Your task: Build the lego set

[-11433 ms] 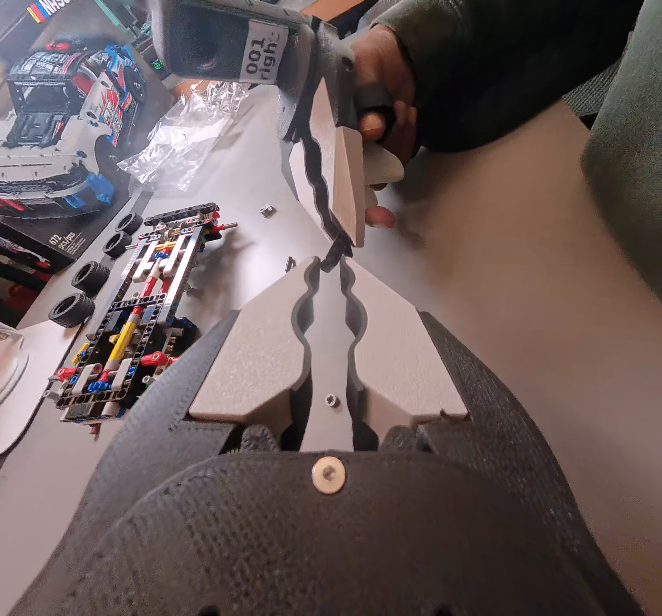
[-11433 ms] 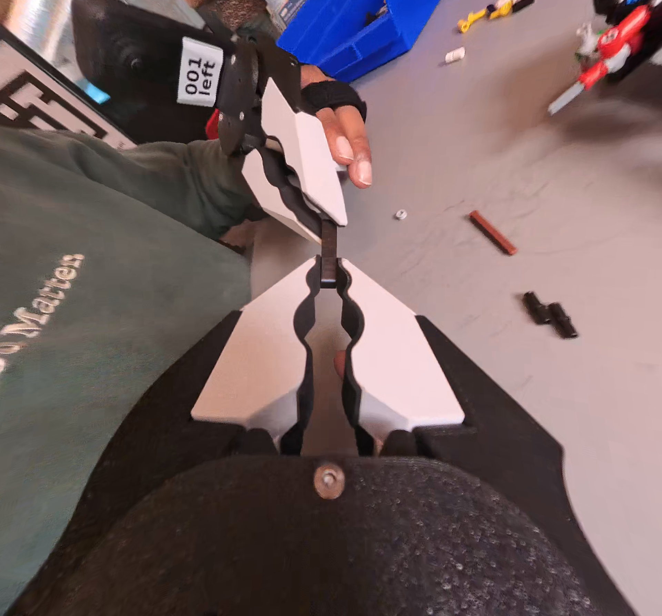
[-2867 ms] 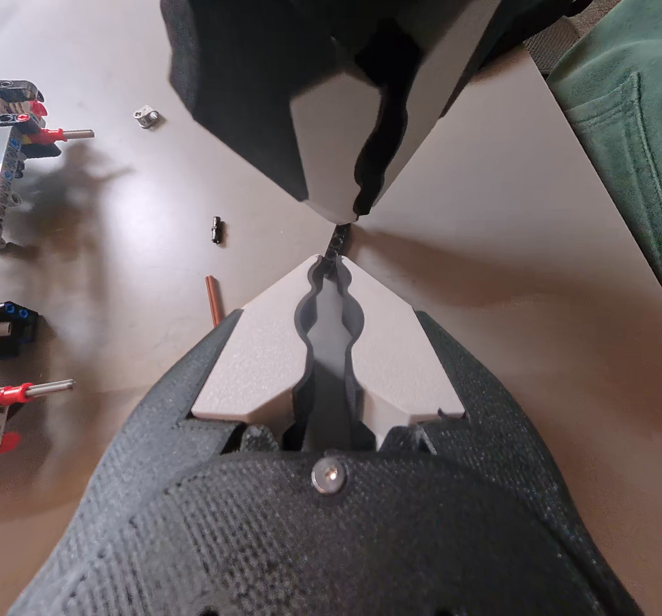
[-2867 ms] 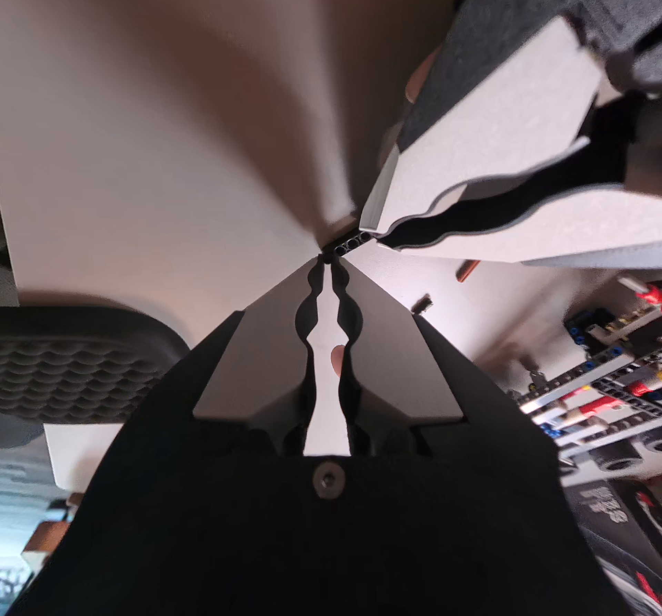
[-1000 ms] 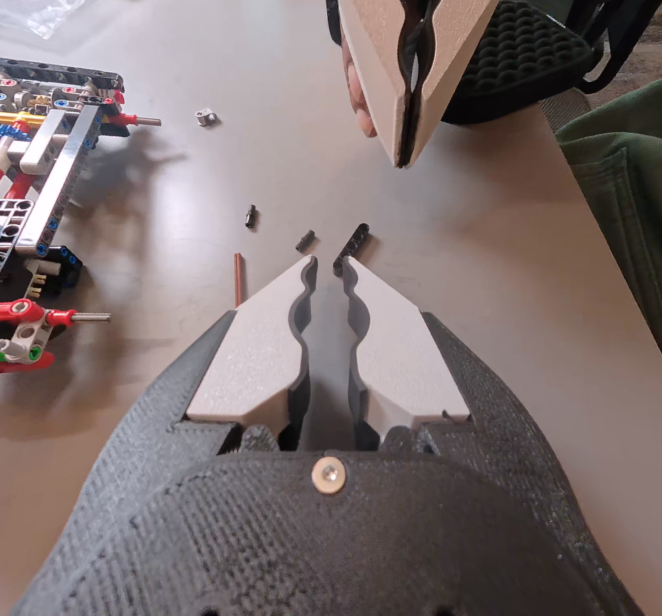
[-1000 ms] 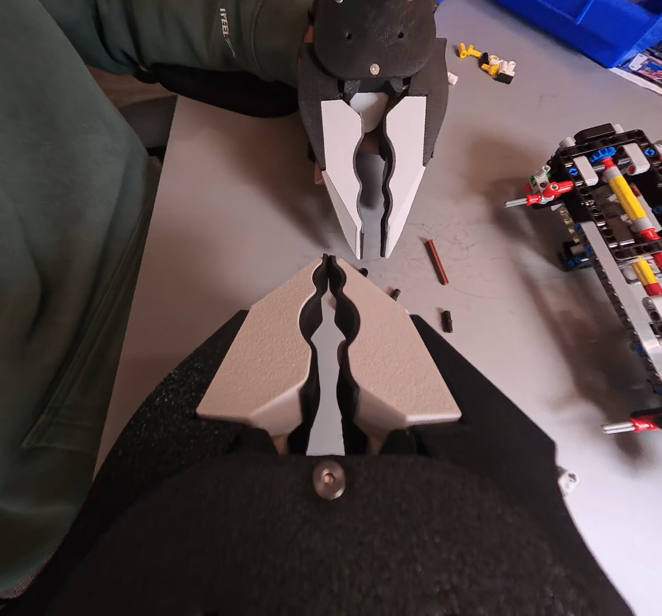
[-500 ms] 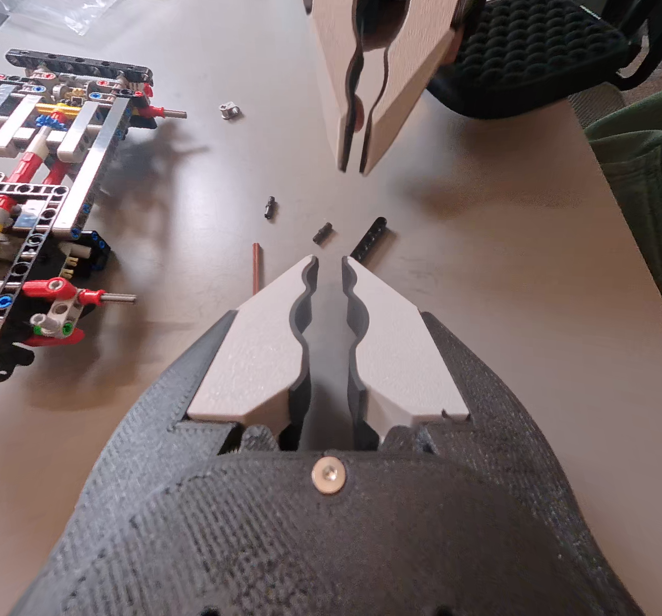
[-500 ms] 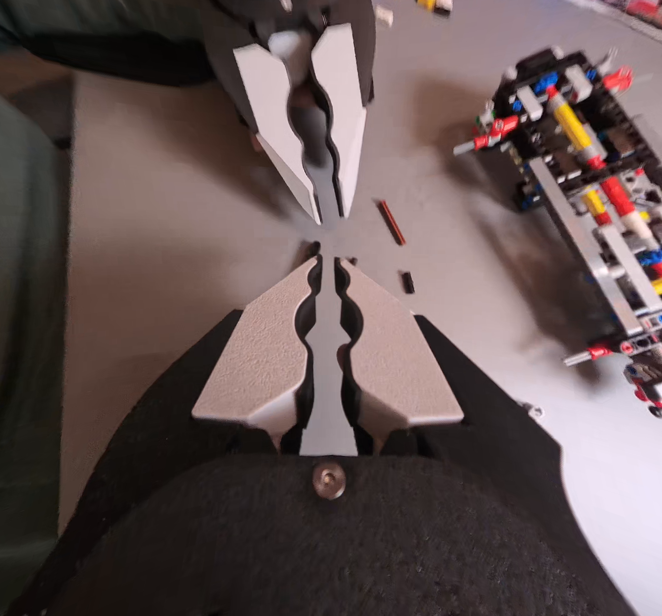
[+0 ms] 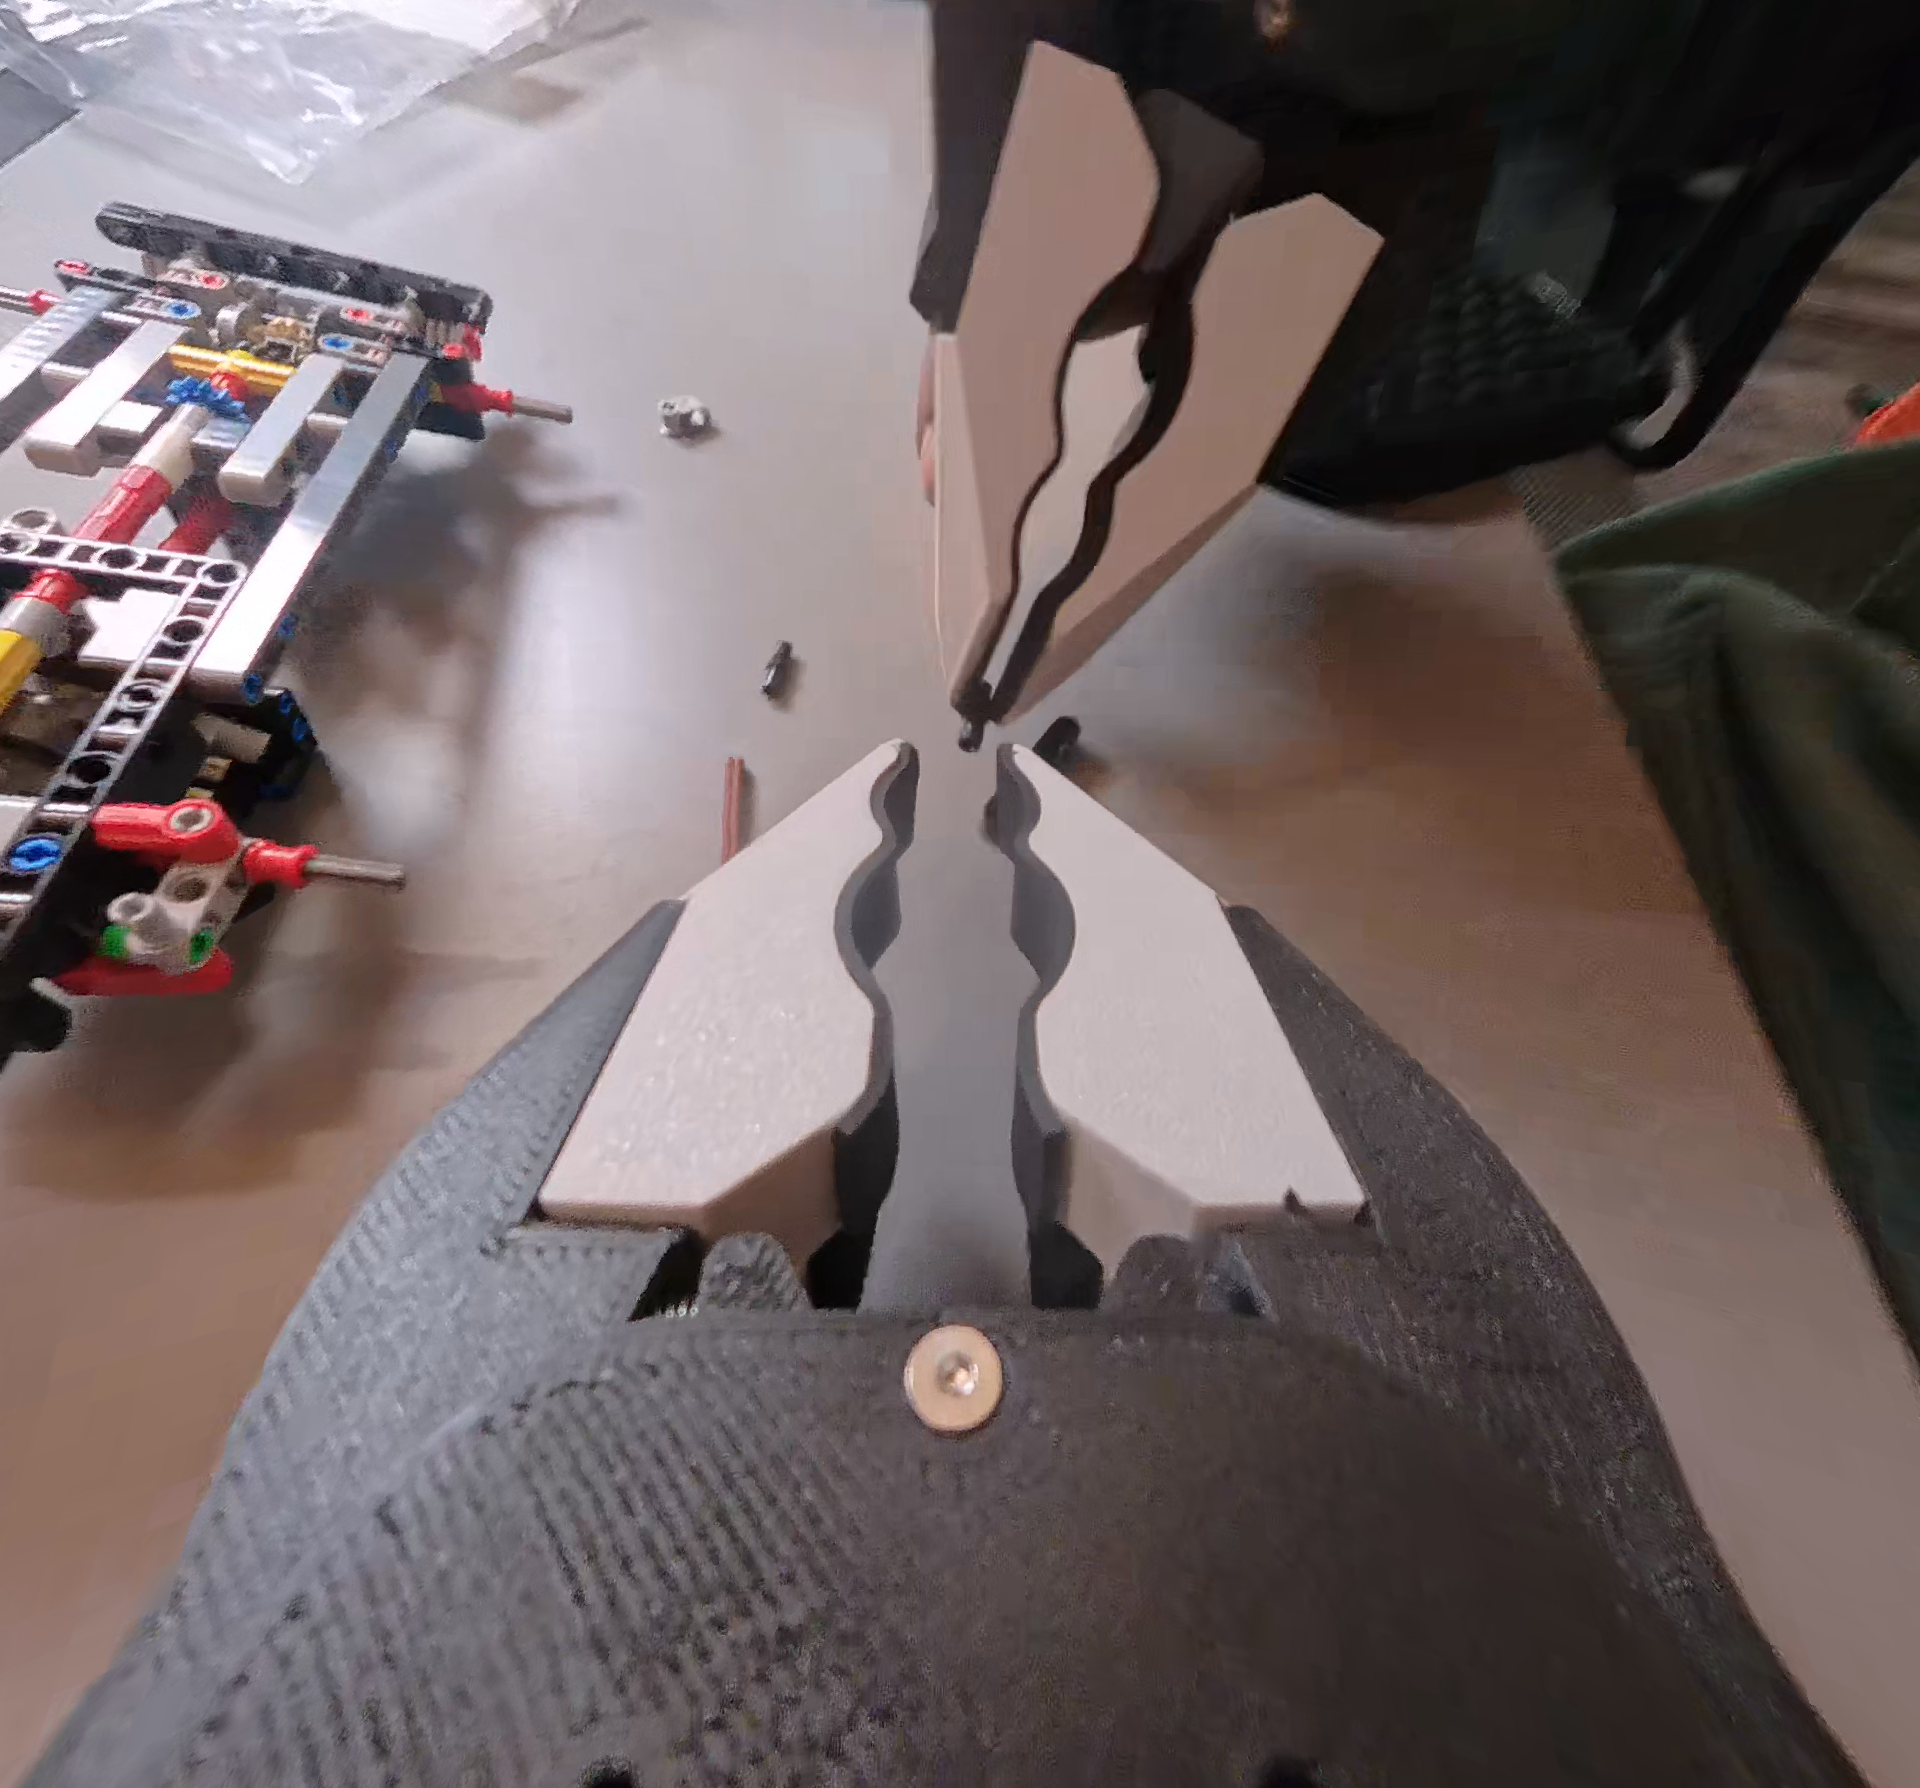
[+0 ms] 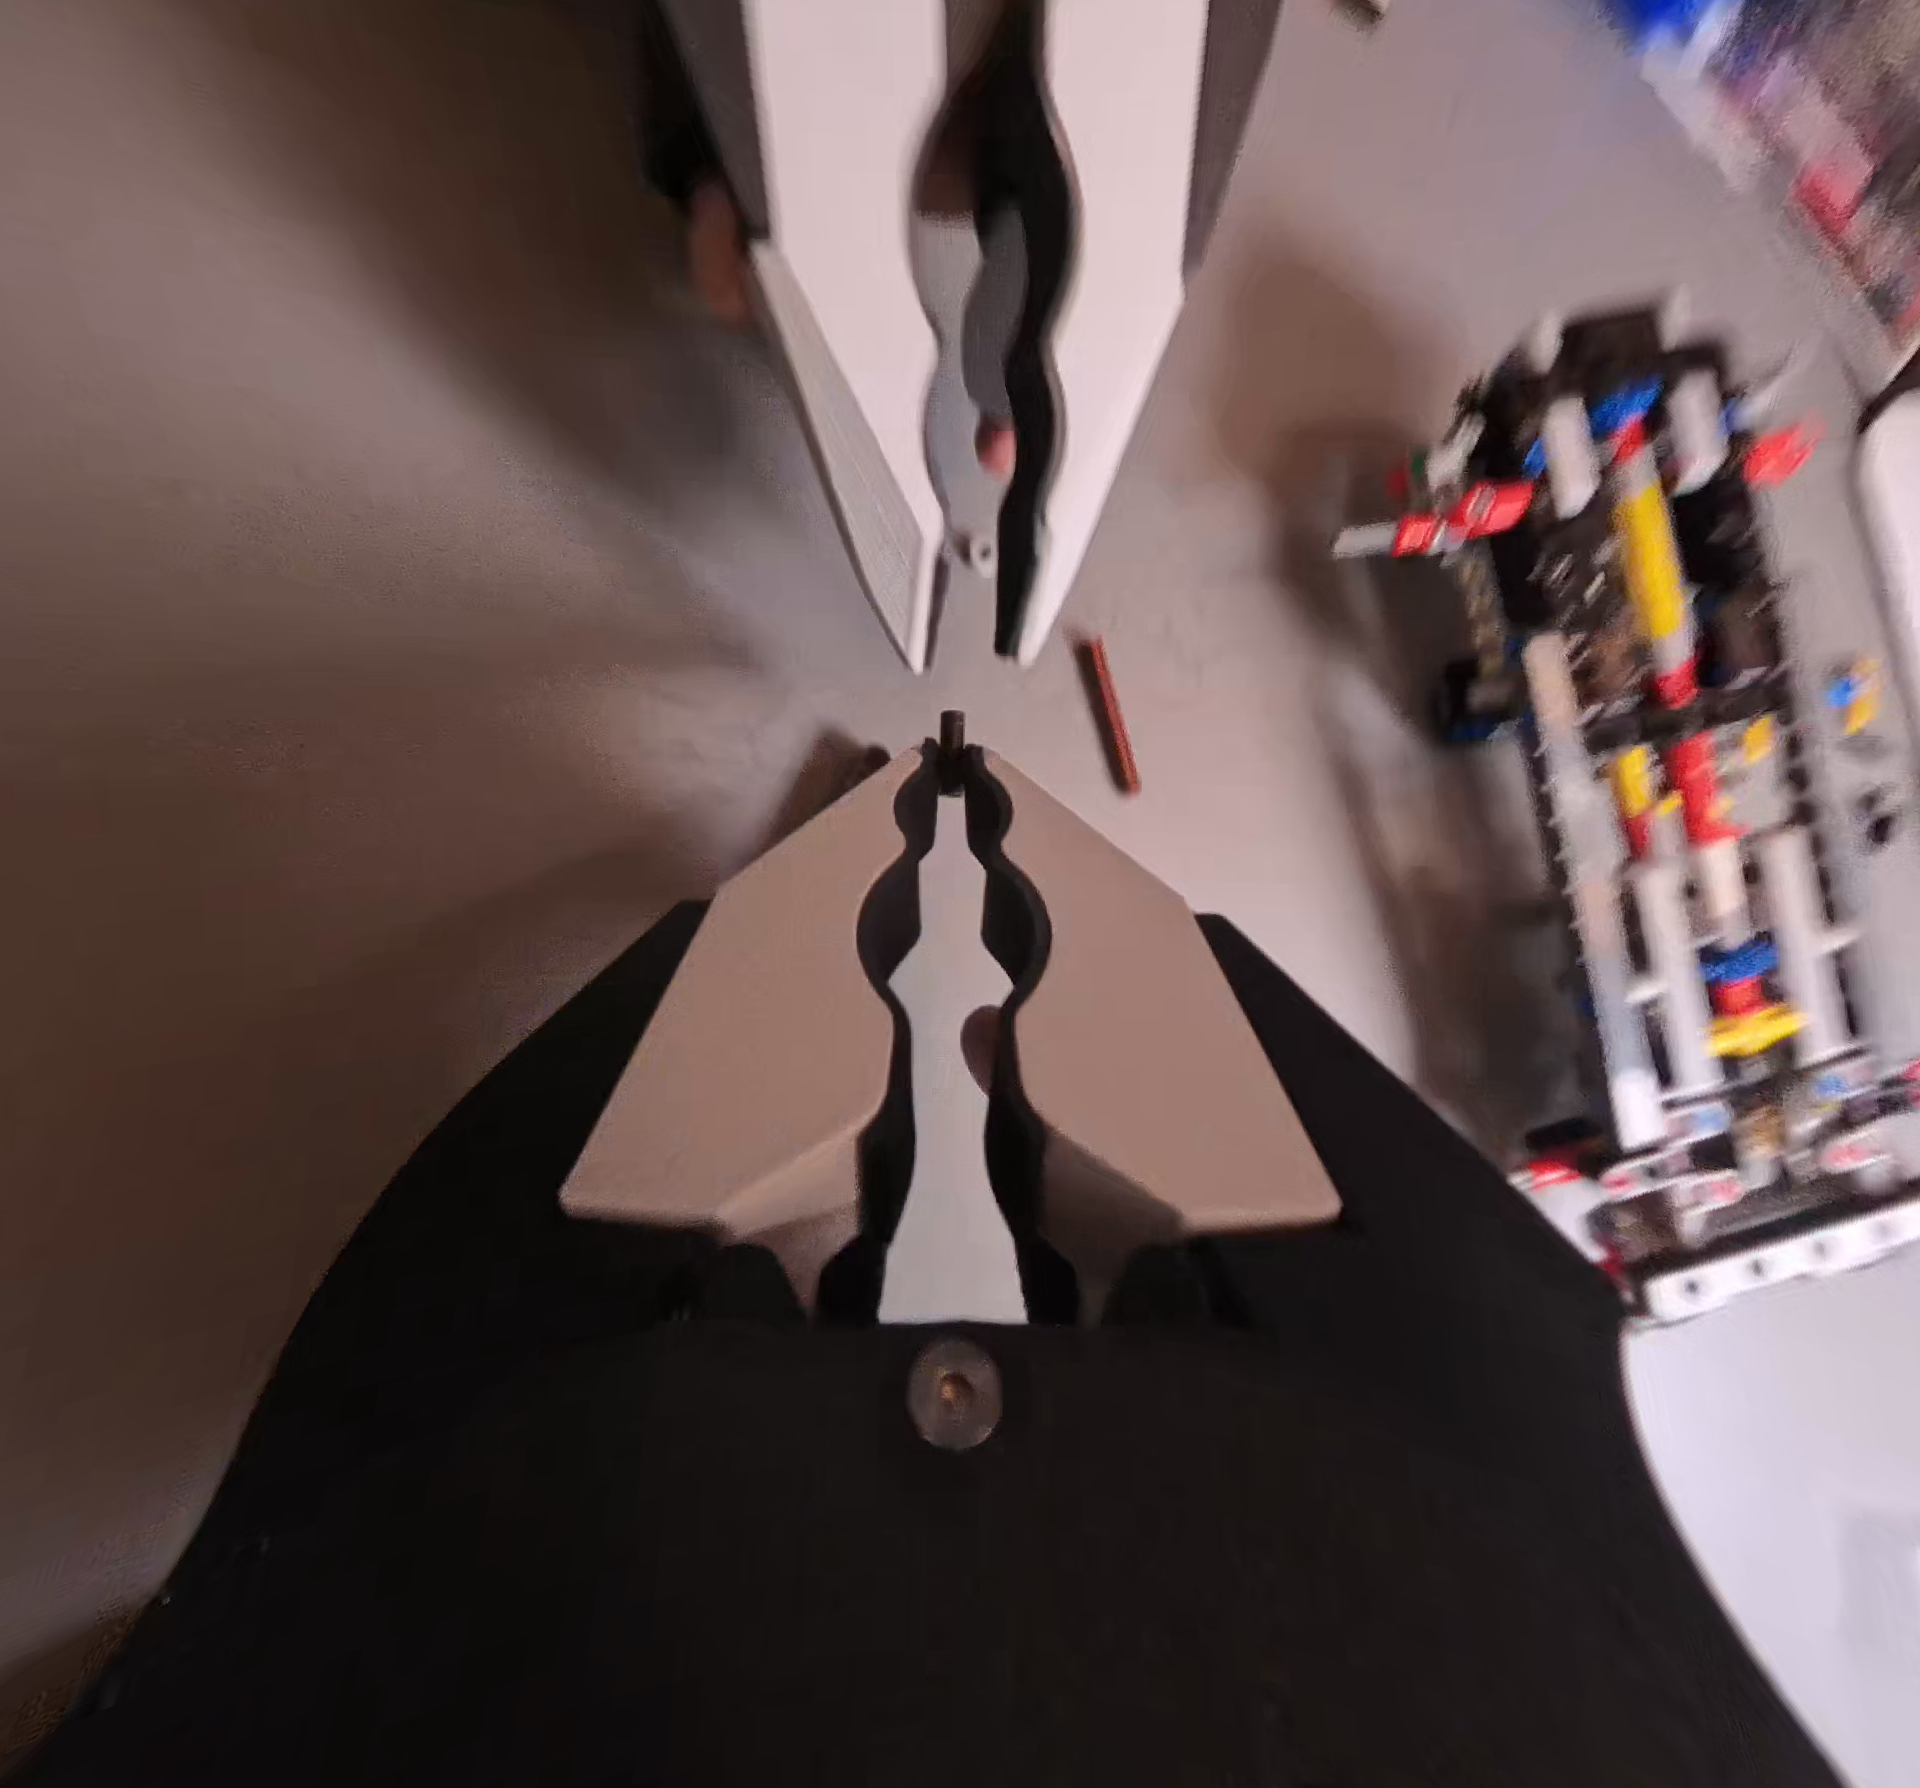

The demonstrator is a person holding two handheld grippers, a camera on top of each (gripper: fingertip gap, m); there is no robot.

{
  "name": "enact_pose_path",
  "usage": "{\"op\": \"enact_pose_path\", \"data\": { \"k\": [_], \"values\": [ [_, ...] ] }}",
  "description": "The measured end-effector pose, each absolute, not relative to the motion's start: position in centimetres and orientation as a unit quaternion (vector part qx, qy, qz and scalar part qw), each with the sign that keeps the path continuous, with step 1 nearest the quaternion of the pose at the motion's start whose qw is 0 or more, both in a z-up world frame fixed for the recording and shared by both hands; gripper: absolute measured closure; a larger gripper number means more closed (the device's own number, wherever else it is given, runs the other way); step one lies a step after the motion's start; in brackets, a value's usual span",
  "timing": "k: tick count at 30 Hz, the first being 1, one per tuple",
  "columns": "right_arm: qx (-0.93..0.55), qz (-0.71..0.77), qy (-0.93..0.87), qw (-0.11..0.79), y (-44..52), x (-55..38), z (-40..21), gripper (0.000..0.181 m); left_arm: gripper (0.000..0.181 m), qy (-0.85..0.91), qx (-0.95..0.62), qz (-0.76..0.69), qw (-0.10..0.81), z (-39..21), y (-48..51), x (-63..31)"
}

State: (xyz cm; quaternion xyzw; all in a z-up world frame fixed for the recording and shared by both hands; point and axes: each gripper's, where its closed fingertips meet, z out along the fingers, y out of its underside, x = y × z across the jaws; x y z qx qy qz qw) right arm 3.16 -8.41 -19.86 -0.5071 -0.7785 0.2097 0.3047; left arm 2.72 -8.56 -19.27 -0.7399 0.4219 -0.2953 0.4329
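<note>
Right tongs (image 10: 951, 762) are clamped on a small black pin (image 10: 950, 739), its end poking out past the tips. In the left wrist view those same right tongs (image 9: 982, 694) come down from above, pin (image 9: 971, 718) dangling at the tips just over the table (image 9: 1299, 803). Left tongs (image 9: 956, 762) stand apart, nothing between them, tips right under the pin. From the right wrist view the left tongs (image 10: 961, 658) point straight at the pin, a clear gap showing between the tips.

Beside the pin, a black beam (image 9: 1060, 730) lies on the table, mostly hidden behind the left tongs. On the pin's other side sit a second black pin (image 9: 776, 668) and a thin brown axle (image 9: 735, 803). Further that way, the chassis (image 9: 177, 533) lies flat, red, yellow and grey parts showing, well apart from the pin. A little grey connector (image 9: 683, 416) rests beyond the pin, near the chassis's far corner. Clear plastic bag (image 9: 260, 3) sits past the chassis. The right wrist view is blurred; the chassis (image 10: 1683, 803) is smeared there.
</note>
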Motion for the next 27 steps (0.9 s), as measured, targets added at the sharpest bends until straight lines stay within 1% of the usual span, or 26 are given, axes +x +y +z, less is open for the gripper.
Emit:
{"op": "enact_pose_path", "data": {
  "k": [1,3,5,12,15,20,27],
  "values": [
    [-0.482,0.208,-0.784,0.331,-8.9,2.9,-18.6,0.181,0.166,0.41,-0.735,-0.323,0.433,-18.6,-8.8,3.0],
    [-0.444,0.192,-0.795,0.368,-9.8,2.9,-16.9,0.18,0.164,0.388,-0.72,-0.383,0.429,-17.2,-9.5,3.6],
    [-0.415,0.175,-0.802,0.393,-10.5,3.0,-15.7,0.18,0.165,0.376,-0.705,-0.427,0.424,-16.2,-10.2,4.0],
    [-0.365,0.143,-0.817,0.423,-12.1,4.0,-14.6,0.18,0.177,0.376,-0.667,-0.493,0.413,-14.5,-12.1,5.2],
    [-0.351,0.166,-0.807,0.445,-13.0,4.2,-13.4,0.18,0.178,0.374,-0.645,-0.526,0.409,-13.3,-12.9,5.4],
    [-0.327,0.262,-0.768,0.485,-15.4,4.5,-9.8,0.179,0.179,0.367,-0.564,-0.621,0.402,-9.8,-15.2,5.6],
    [-0.292,0.241,-0.774,0.508,-16.5,4.7,-9.2,0.179,0.179,0.363,-0.538,-0.66,0.378,-9.0,-16.3,5.9]
  ]
}}
